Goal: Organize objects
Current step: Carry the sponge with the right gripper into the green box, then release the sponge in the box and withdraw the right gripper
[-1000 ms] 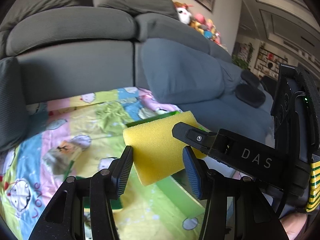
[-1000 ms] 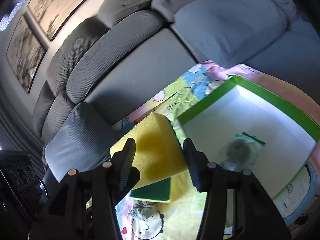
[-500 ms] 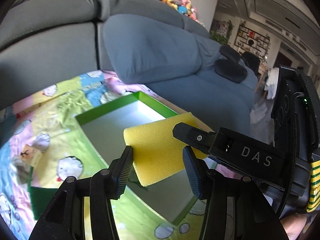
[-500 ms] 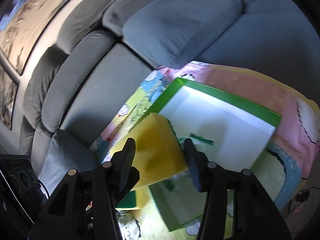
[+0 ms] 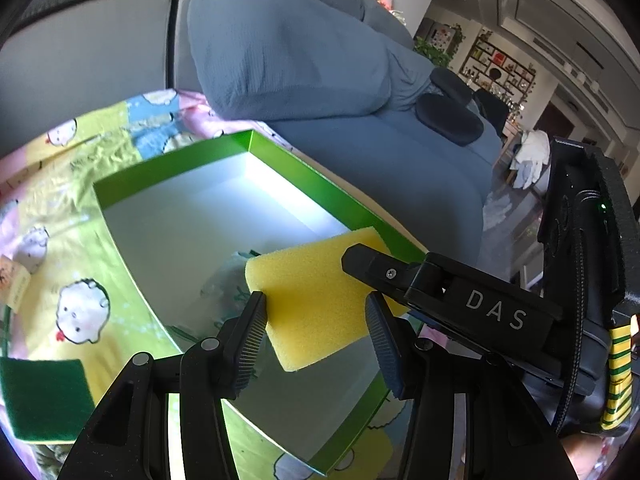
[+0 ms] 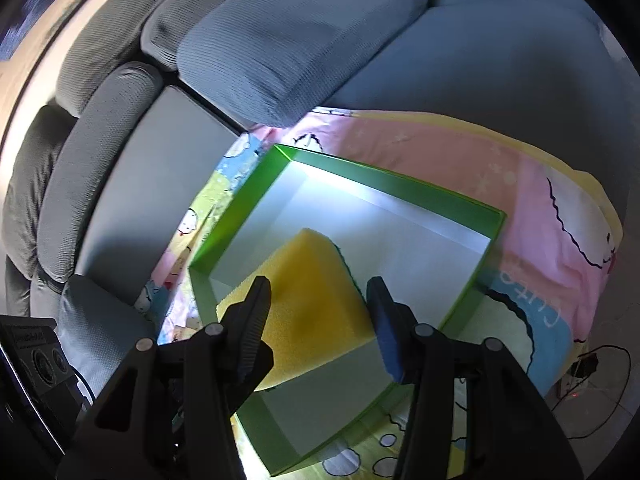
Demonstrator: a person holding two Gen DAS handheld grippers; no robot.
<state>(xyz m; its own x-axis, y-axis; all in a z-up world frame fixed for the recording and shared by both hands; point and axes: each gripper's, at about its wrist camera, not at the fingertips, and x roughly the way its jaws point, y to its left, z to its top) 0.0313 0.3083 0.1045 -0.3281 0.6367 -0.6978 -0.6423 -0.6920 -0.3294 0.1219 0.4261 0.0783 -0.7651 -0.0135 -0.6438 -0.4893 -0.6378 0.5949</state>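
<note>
Both grippers hold one yellow sponge [image 5: 320, 296] with a green scouring side, above the green-rimmed white box [image 5: 176, 160]. My left gripper [image 5: 316, 332] is shut on one end of it. My right gripper [image 6: 318, 316] is shut on the sponge [image 6: 308, 300] from the other side; its black body [image 5: 472, 300] shows in the left wrist view. A clear plastic packet [image 5: 228, 280] lies in the box, partly hidden by the sponge. The box [image 6: 492, 248] sits on a cartoon-print blanket [image 6: 540, 208].
A second sponge, green side up [image 5: 40, 396], lies on the blanket [image 5: 64, 248] left of the box. Grey sofa cushions [image 5: 288, 40] rise right behind the box. A cable and floor [image 6: 592, 392] lie beyond the blanket's right edge.
Both grippers carried the sponge from over the blanket to above the inside of the box. The view swung right; the second sponge came into sight at lower left.
</note>
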